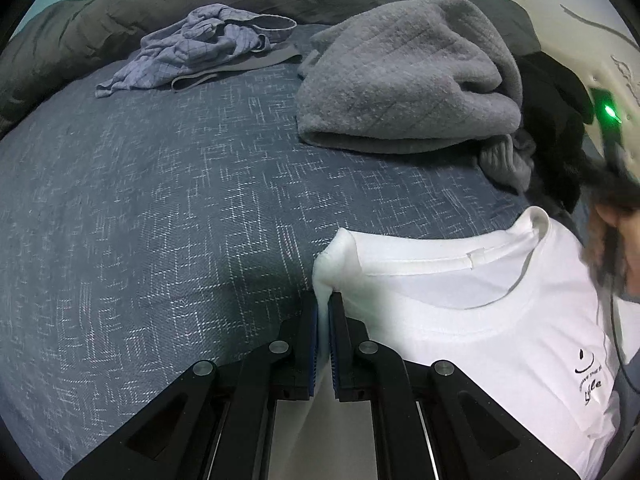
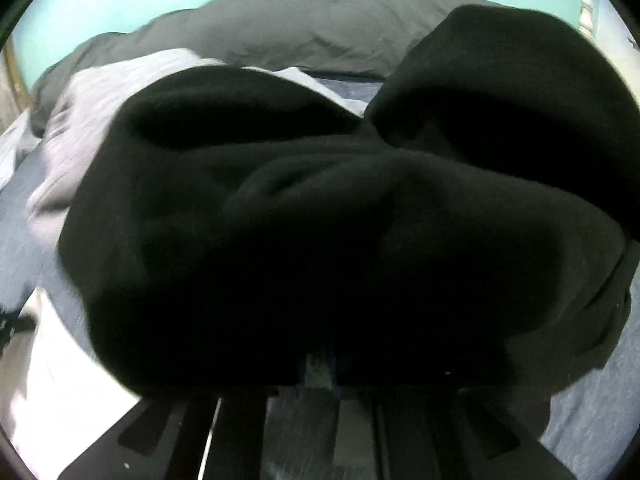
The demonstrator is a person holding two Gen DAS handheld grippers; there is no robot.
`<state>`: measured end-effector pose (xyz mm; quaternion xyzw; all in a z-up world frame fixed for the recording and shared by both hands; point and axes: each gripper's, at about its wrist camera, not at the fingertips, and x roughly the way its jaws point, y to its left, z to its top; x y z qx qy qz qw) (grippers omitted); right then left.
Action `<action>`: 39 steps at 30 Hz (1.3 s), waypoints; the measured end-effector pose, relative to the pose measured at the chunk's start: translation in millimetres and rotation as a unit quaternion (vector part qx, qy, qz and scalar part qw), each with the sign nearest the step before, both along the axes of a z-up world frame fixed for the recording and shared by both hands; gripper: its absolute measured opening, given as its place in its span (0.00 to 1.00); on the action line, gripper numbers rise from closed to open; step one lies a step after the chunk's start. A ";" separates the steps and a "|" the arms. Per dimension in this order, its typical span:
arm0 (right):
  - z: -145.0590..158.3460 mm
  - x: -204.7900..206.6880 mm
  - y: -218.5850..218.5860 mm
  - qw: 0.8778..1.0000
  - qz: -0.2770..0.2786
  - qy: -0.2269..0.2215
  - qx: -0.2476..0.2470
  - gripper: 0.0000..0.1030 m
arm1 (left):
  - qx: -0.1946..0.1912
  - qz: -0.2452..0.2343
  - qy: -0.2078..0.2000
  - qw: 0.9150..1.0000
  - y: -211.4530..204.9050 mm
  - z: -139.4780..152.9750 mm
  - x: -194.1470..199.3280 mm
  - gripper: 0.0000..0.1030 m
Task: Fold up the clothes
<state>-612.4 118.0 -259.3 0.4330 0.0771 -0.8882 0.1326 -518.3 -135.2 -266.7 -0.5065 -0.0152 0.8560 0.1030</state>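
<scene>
White cotton, our crew-neck T-shirt (image 1: 460, 320) with small black chest print lies on the blue patterned bedspread (image 1: 160, 200), shoulder pinched by our left gripper (image 1: 323, 304). Our right gripper's (image 2: 320, 364) fingers vanish under bunched black fleece (image 2: 320, 200); grip unclear.

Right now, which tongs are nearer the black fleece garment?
Right. The right tongs sit buried under the black fleece garment; the left tongs pinch the white cotton T-shirt, well short of it.

right hand-held gripper (image 2: 320, 372): fingertips hidden under black garment (image 2: 320, 200) | white T-shirt (image 1: 460, 320): print cut off
</scene>
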 end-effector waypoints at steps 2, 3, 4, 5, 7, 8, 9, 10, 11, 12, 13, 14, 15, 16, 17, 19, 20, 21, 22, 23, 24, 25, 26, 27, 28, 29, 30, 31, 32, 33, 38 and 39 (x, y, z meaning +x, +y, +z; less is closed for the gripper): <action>1.7 -12.0 -2.5 1.000 -0.006 -0.005 0.004 0.05 | -0.001 -0.003 -0.001 1.000 -2.3 -2.1 1.0 0.06; 1.2 -18.4 -2.9 1.000 -0.008 -0.017 0.003 0.05 | -0.002 -0.005 -0.002 1.000 -1.0 -2.4 2.5 0.06; 1.0 -22.2 -2.6 0.999 -0.008 -0.031 0.000 0.05 | -0.003 -0.005 -0.002 1.000 -0.9 -2.8 2.3 0.06; 1.7 -23.7 -2.2 0.999 -0.006 -0.040 -0.002 0.05 | -0.004 -0.004 -0.003 1.000 -0.8 -3.2 1.7 0.06; 7.4 -19.0 -0.5 0.999 0.007 -0.054 -0.003 0.07 | -0.006 -0.004 -0.005 1.000 -0.5 -3.6 0.0 0.06; 9.9 -14.9 0.3 0.998 0.014 -0.056 -0.001 0.08 | -0.007 -0.005 -0.006 1.000 -0.3 -3.7 -0.8 0.06; 13.1 -7.9 2.4 0.998 0.021 -0.056 -0.001 0.10 | -0.006 -0.003 -0.007 1.000 -0.8 -3.1 -1.2 0.06; 17.4 1.0 5.5 0.998 0.028 -0.055 -0.003 0.12 | -0.004 -0.002 -0.007 1.000 -1.3 -2.4 -1.5 0.06; 21.1 9.8 8.4 0.998 0.037 -0.052 -0.005 0.18 | -0.003 0.000 -0.008 1.000 -2.1 -2.4 -1.4 0.06; 25.4 20.0 12.6 0.998 0.042 -0.047 -0.010 0.29 | -0.001 0.002 -0.008 1.000 -2.9 -2.5 -1.2 0.06; 30.2 31.3 18.0 0.998 0.044 -0.042 -0.018 0.34 | 0.001 0.004 -0.009 1.000 -3.7 -2.6 -1.1 0.06; 32.6 40.5 21.0 0.998 0.050 -0.042 -0.027 0.42 | 0.002 0.005 -0.010 1.000 -4.5 -2.6 -0.9 0.06; 33.2 48.0 22.2 0.997 0.059 -0.046 -0.036 0.44 | 0.003 0.007 -0.010 1.000 -4.9 -2.7 -0.6 0.06; 33.8 55.6 23.5 0.995 0.068 -0.050 -0.045 0.44 | 0.004 0.009 -0.011 1.000 -5.2 -2.7 -0.3 0.06; 34.4 63.2 24.7 0.994 0.077 -0.054 -0.055 0.44 | 0.002 0.009 -0.011 1.000 -4.7 -2.7 0.0 0.06; 28.5 85.4 19.7 0.989 0.115 -0.070 -0.059 0.44 | -0.004 0.008 -0.012 1.000 -3.2 -2.6 0.5 0.06; 26.2 97.8 34.7 0.987 0.135 -0.071 -0.055 0.44 | -0.006 0.007 -0.012 1.000 -2.5 -2.5 0.6 0.06; 22.7 103.6 37.5 0.985 0.152 -0.072 -0.050 0.44 | -0.007 0.006 -0.013 1.000 -2.0 -2.3 1.2 0.06; 21.5 100.8 24.2 0.982 0.168 -0.073 -0.041 0.44 | -0.009 0.004 -0.012 1.000 -1.7 -2.0 2.1 0.06; 17.9 100.7 13.4 0.980 0.184 -0.074 -0.027 0.43 | -0.009 0.003 -0.012 1.000 -2.1 -2.3 2.5 0.06; 11.0 104.0 7.8 0.978 0.197 -0.073 -0.012 0.41 | -0.009 0.003 -0.012 1.000 -2.7 -2.6 2.9 0.06; 4.0 107.4 2.2 0.975 0.210 -0.072 0.002 0.36 | -0.006 0.004 -0.011 1.000 -3.9 -2.9 3.5 0.06; -0.4 109.4 -1.9 0.973 0.220 -0.072 0.009 0.22 | -0.003 0.005 -0.009 1.000 -2.2 -2.8 3.5 0.06; -2.5 109.9 -4.9 0.972 0.223 -0.070 0.013 0.14 | -0.002 0.005 -0.008 1.000 -2.3 -3.1 4.1 0.06; -2.7 109.9 -6.0 0.973 0.222 -0.066 0.014 0.10 | -0.002 0.004 -0.007 1.000 -2.0 -3.2 2.6 0.06; -1.7 109.8 -5.8 0.973 0.221 -0.062 0.011 0.06 | -0.004 0.003 -0.004 1.000 -1.8 -2.6 2.9 0.06; 1.8 108.2 -4.9 0.974 0.219 -0.053 0.005 0.05 | -0.005 0.002 -0.001 1.000 -1.6 -1.8 3.4 0.05; 7.2 105.5 -3.6 0.976 0.215 -0.039 -0.004 0.04 | -0.007 0.002 0.006 1.000 -2.1 0.5 6.7 0.05; 12.0 103.2 -2.0 0.977 0.209 -0.028 -0.011 0.04 | -0.008 0.003 0.012 1.000 -2.7 3.0 10.3 0.05; 16.2 100.3 0.0 0.979 0.200 -0.020 -0.015 0.04 | -0.009 0.004 0.020 1.000 -3.7 5.4 11.3 0.05; 29.7 83.6 4.2 0.986 0.164 0.007 -0.013 0.04 | 0.006 0.024 0.021 0.999 -7.3 6.8 8.4 0.05; 29.4 80.7 4.2 0.987 0.161 0.005 -0.009 0.04 | 0.011 0.030 0.018 0.999 -7.8 6.0 7.4 0.05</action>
